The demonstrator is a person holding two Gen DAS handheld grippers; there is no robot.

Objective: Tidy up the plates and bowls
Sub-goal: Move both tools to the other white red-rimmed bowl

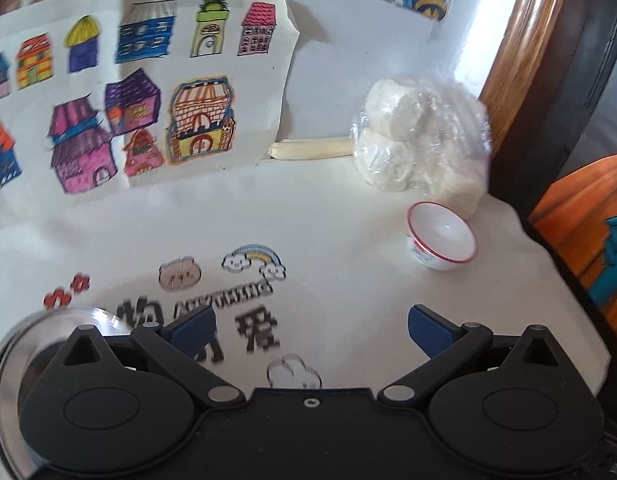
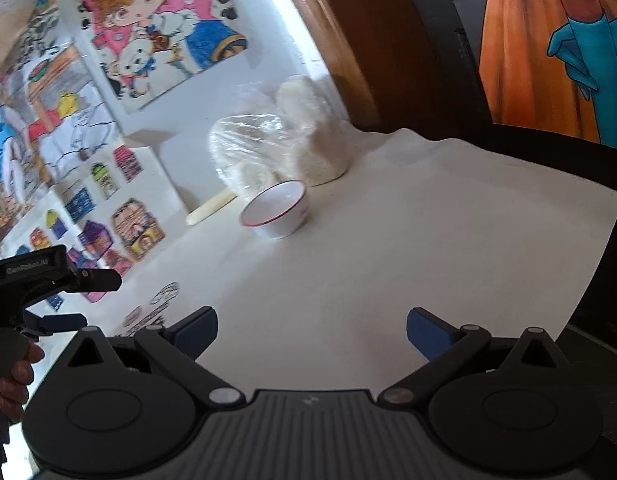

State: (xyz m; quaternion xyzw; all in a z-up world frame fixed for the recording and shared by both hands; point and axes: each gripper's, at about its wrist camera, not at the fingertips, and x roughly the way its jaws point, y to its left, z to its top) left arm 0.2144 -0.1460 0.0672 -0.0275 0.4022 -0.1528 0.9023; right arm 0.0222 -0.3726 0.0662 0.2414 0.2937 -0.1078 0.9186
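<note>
A small white bowl with a red rim (image 1: 442, 238) stands upright on the white cloth at the right, just in front of a plastic bag; the right wrist view shows the same bowl (image 2: 277, 210) ahead and left of centre. A shiny metal plate (image 1: 18, 356) lies at the lower left, partly hidden under my left gripper's body. My left gripper (image 1: 310, 330) is open over the printed cloth, nothing between its fingers. My right gripper (image 2: 311, 334) is open too, above bare cloth and well short of the bowl. The left gripper (image 2: 64, 300) shows at that view's left edge, held by a hand.
A clear plastic bag of white buns (image 1: 422, 144) sits against the wall behind the bowl. A pale stick (image 1: 312, 149) lies beside it. Coloured drawings (image 1: 140, 92) cover the wall. A wooden frame (image 1: 520, 28) and the table's edge (image 1: 580, 308) bound the right side.
</note>
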